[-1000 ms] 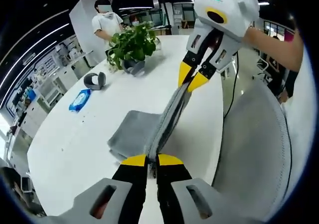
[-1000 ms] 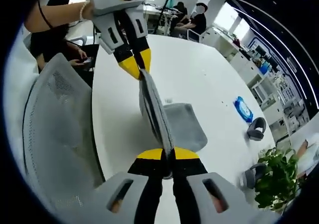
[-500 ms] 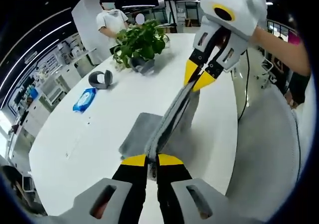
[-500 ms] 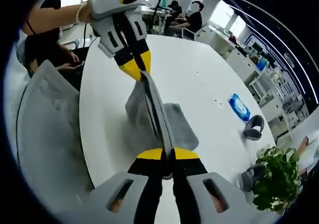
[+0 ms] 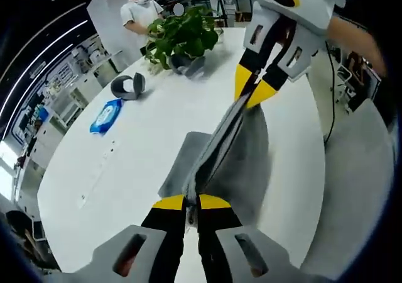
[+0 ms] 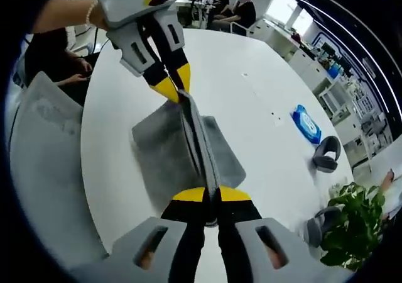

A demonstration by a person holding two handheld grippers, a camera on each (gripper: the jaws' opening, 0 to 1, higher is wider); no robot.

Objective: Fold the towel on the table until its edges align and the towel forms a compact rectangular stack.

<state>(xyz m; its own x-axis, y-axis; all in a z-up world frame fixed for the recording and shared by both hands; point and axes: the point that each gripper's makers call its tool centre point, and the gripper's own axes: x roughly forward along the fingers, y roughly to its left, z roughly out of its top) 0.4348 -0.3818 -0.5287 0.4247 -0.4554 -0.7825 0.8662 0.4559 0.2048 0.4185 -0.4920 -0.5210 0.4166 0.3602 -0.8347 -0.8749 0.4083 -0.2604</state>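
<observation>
Two grippers share one grey towel above the white table. The left gripper has its yellow-tipped jaws pinched shut on the near end of a raised edge, and the right gripper clamps the far end of that same edge, so the cloth runs taut between them like a ridge. From that ridge one part hangs down, while the lower part lies flat on the table, well short of the potted plant.

The towel reads as light, soft and limp: it sags and drapes wherever it is not pulled tight, and its nap looks likely to cling to itself rather than slide. Corners or the ends of an edge seem the best places to hold it, kept under tension so the layers land square; a mid-cloth grip would probably let it bunch.

Between the towel and the plant lie a blue packet and grey headphones. Print on the packet is too small to read, and no brand is legible on either gripper.
</observation>
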